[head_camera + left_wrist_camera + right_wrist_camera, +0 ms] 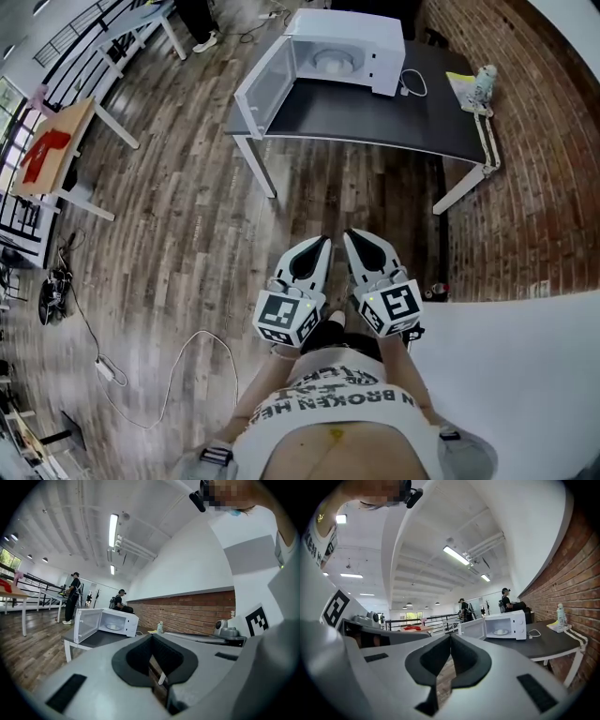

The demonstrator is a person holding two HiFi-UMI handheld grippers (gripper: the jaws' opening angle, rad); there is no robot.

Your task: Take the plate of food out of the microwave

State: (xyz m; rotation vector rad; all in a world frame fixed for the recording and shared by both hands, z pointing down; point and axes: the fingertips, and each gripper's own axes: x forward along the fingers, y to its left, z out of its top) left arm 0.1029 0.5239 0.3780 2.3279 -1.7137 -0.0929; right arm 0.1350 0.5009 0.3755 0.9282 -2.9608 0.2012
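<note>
white left gripper and right gripper sit level, side by side, jaws together and empty; microwave stands open, well apart.

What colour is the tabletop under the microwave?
Dark grey, nearly black. The tabletop under the white microwave shows best in the head view.

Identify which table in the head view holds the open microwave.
The dark-topped table beside the brick wall: the white microwave stands on it, door open. The wooden table at left carries a red item.
</note>
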